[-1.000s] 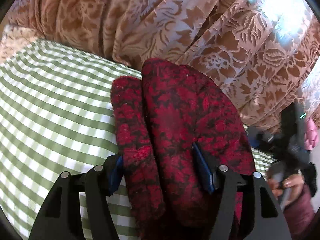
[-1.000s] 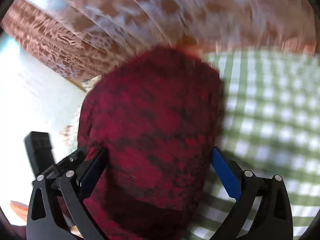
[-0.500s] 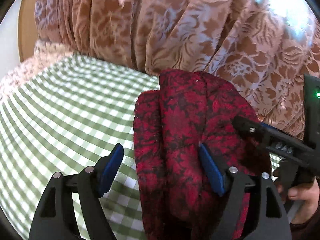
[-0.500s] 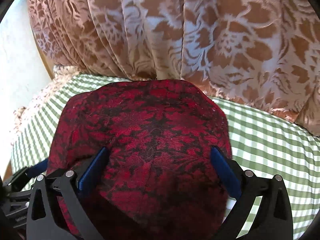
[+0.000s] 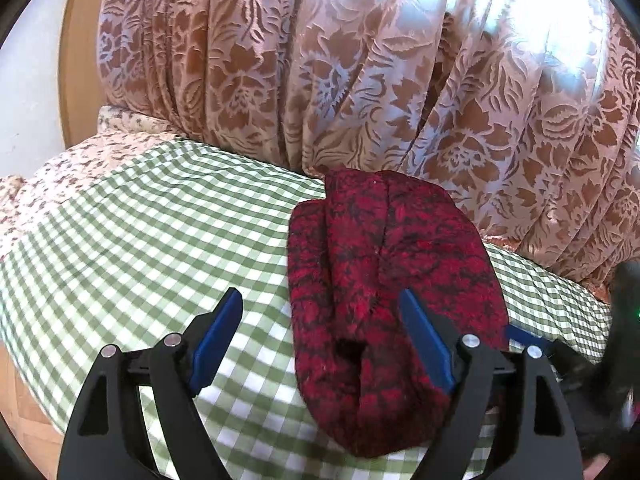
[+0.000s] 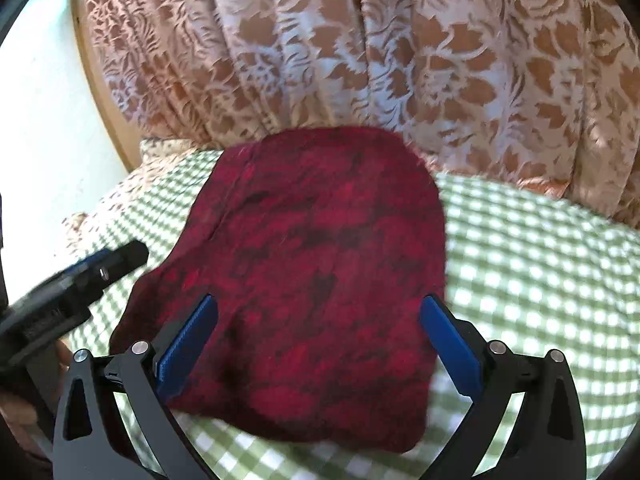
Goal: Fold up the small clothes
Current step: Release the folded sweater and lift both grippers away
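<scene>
1. Your left gripper point(image 5: 320, 320) has just been opening; its jaws stand wide and grip nothing, though its right pad lies against the red garment point(image 5: 384, 292).
2. Your right gripper point(image 6: 318, 334) is also spread wide, the folded garment lying loose between and ahead of its pads.
3. The garment rests as a compact bundle on the green checked cloth point(image 5: 140, 232), its far edge touching the patterned curtain point(image 5: 360, 72).
4. This fold looks finished: you are at the release step.
5. Next, back both tools clear without snagging the layers.
</scene>
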`<state>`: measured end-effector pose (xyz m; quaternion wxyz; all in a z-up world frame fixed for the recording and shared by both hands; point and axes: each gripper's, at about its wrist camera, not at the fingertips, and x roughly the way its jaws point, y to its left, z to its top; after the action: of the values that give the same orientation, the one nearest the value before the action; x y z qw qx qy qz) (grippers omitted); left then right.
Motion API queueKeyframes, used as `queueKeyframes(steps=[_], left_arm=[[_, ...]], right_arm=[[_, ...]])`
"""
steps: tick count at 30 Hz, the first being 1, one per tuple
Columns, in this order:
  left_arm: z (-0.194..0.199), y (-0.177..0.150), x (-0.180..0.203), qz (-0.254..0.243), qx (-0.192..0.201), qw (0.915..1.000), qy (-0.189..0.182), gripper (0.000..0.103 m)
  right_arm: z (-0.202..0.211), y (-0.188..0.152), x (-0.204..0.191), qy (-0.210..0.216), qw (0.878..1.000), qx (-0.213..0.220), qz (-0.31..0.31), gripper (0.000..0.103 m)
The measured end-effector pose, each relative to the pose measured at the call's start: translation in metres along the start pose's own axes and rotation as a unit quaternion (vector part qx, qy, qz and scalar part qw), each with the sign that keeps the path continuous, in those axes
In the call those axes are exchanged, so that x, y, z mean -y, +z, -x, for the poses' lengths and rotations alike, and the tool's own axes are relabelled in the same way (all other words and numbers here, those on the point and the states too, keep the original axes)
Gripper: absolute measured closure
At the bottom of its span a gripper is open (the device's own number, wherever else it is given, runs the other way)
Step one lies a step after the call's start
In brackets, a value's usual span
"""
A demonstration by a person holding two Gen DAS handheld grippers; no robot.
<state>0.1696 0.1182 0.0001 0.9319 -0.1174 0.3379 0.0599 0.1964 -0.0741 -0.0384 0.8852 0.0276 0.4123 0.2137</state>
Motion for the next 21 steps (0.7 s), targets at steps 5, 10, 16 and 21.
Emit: queueKeyframes(steps=[5, 10, 16, 21], left_arm=[[0.023, -0.007, -0.004, -0.005, 0.017, 0.9996, 0.021, 0.017], [0.037, -0.013, -0.007, -0.003, 0.023, 0.9994, 0.027, 0.016], [0.051, -0.023, -0.005, -0.009, 0.027, 0.9991, 0.033, 0.014], [0.061, -0.039, 0.001, -0.014, 0.031, 0.9985, 0.043, 0.01]], right_arm=[[-0.004, -0.016, -0.014, -0.025, 0.999, -0.002, 0.029, 0.003], [0.015, -0.022, -0.012, -0.019, 1.0, 0.006, 0.004, 0.003], [0.052, -0.03, -0.012, -0.065, 0.997, 0.047, -0.005, 0.003], [0.077, -0.037, -0.011, -0.119, 0.99, 0.077, -0.005, 0.003]])
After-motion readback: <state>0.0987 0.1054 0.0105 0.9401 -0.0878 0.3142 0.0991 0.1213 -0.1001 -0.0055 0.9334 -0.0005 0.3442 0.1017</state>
